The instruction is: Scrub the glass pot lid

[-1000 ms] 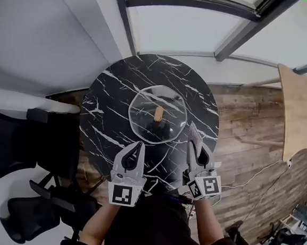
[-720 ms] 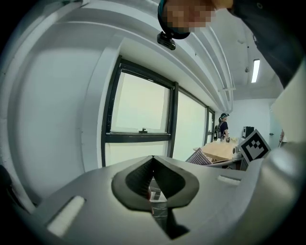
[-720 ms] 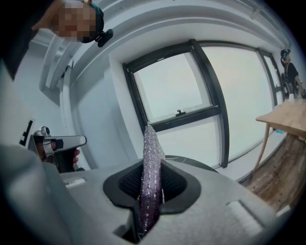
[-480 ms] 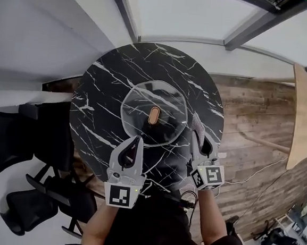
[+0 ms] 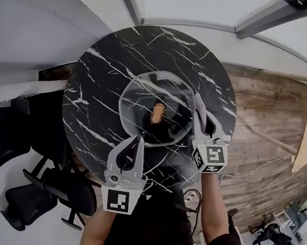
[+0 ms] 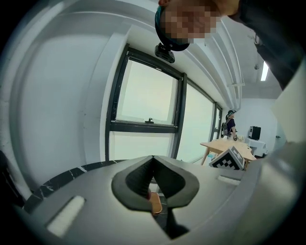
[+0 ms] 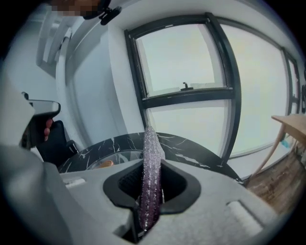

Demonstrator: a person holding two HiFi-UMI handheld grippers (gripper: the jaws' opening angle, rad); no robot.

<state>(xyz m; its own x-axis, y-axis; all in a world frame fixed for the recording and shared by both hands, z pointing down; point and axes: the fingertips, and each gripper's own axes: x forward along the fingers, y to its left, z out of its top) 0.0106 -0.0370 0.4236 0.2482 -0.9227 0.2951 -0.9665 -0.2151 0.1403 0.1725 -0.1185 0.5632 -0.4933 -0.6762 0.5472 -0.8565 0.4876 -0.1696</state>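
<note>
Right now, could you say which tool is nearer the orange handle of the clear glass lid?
Left: the left tool points straight at the orange handle; the right tool sits farther right.

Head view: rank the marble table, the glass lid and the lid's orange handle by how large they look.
1. marble table, by far the largest
2. glass lid, lying on the table and covering its middle
3. orange handle, a small oval at the lid's centre

No ties; all three lie at much the same depth.
</note>
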